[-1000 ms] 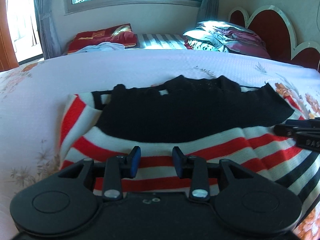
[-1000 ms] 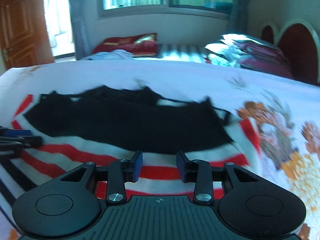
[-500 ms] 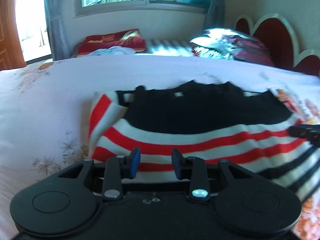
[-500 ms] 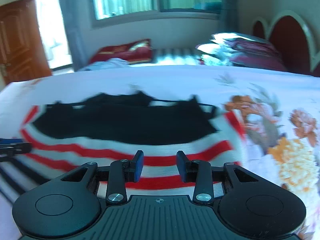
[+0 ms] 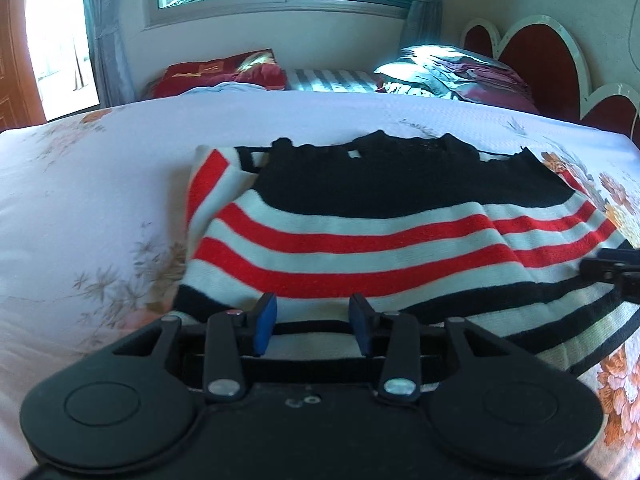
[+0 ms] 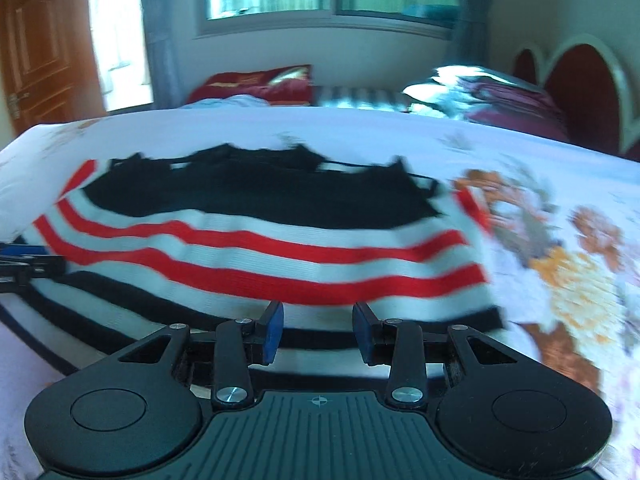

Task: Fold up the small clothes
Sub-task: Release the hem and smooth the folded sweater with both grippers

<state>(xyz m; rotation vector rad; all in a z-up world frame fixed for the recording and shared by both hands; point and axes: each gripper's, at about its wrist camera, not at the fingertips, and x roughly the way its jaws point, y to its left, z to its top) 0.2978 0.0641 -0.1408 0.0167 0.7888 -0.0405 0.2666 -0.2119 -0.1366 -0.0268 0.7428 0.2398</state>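
A small striped knit garment point(image 5: 360, 240), black at the far part with red, white and black stripes nearer, lies flat on the bed; it also shows in the right wrist view point(image 6: 260, 248). My left gripper point(image 5: 312, 320) is open and empty, over the garment's near left hem. My right gripper point(image 6: 318, 326) is open and empty, over the near right hem. The right gripper's tips show at the right edge of the left wrist view point(image 5: 612, 268); the left gripper's tips show at the left edge of the right wrist view point(image 6: 28, 260).
The garment lies on a white floral bedspread point(image 5: 100, 184). Red pillows point(image 5: 224, 72) and a pile of bedding point(image 5: 452, 72) lie at the far side, a red headboard point(image 5: 536, 52) at the right. A wooden door point(image 6: 40, 52) stands far left.
Both grippers have drawn back toward the near hem, so more of the near black stripes now shows. Both stay open and empty. The garment has not moved.
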